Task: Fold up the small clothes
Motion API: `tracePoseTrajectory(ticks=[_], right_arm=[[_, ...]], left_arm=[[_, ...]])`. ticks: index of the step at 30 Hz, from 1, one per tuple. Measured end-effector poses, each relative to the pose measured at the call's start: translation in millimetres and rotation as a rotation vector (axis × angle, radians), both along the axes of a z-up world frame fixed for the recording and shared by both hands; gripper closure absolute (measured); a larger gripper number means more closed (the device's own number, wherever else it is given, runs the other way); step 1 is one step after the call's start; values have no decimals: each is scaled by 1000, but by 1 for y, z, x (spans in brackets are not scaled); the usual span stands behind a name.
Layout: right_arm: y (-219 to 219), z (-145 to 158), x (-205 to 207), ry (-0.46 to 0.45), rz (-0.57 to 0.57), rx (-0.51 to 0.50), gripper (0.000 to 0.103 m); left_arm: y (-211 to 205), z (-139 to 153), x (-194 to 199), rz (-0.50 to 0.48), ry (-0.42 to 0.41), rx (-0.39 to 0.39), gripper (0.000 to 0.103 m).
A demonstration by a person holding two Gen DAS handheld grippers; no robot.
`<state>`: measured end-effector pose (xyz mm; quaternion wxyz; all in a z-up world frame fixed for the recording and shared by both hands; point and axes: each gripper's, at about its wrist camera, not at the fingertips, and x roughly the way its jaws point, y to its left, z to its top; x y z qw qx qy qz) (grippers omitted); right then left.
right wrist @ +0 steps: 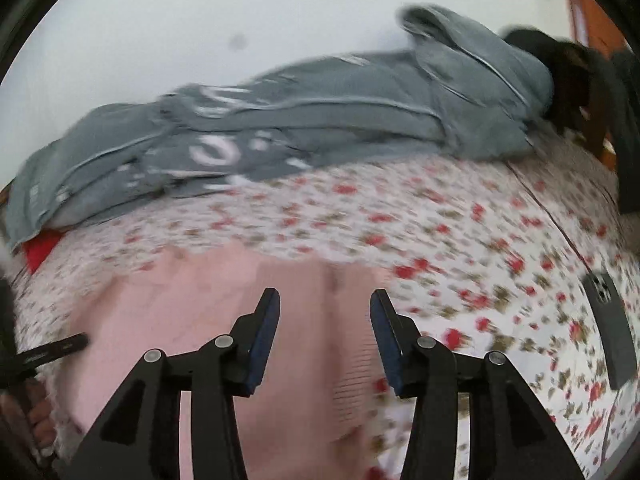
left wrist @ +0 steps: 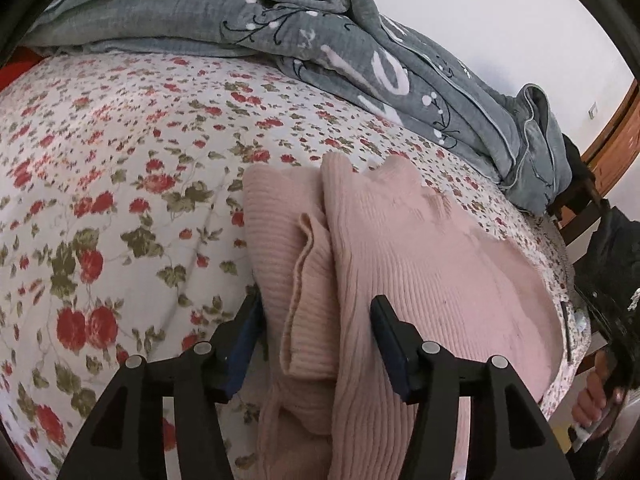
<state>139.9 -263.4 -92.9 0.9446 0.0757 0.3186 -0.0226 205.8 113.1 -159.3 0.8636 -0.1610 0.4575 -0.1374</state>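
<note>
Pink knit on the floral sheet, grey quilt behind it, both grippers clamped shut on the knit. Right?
Not quite. The pink knit does lie on the floral sheet with the grey quilt behind, but both wrist views show the left gripper and right gripper open, pads clear of the knit.

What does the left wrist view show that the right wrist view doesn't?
Only the left wrist view: the pink ribbed knit garment sharply, with a folded sleeve lying between the open left tool's fingers, and a hand at the bed's edge.

Only the right wrist view: a dark flat phone lying on the sheet, and the open right tool; this picture is blurred.

Both: the garment, the red-flowered white bedsheet and the rumpled grey quilt along the white wall.
</note>
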Motion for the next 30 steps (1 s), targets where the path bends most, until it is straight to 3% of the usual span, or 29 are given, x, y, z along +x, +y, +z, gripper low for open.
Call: tracePoseTrajectory(ticks=[6, 9, 12, 16, 24, 28, 30], right_arm=[[82, -10, -22, -5, 235, -61, 57], [116, -32, -27, 50, 280, -103, 57], [136, -53, -26, 93, 254, -172, 57], [144, -64, -27, 128, 225, -210, 57], [148, -84, -63, 173, 273, -249, 57], [140, -84, -80, 181, 283, -212, 57], [133, -79, -87, 181, 307, -168, 57]], left_arm=[[-1, 0, -11, -12, 11, -26, 47], [-3, 0, -13, -20, 17, -24, 45], [-5, 1, -15, -18, 22, -18, 45], [-4, 1, -15, -13, 27, -26, 45], [-10, -2, -4, 28, 36, -27, 44], [-13, -2, -1, 52, 43, -19, 44], [-15, 0, -2, 53, 44, -4, 53]])
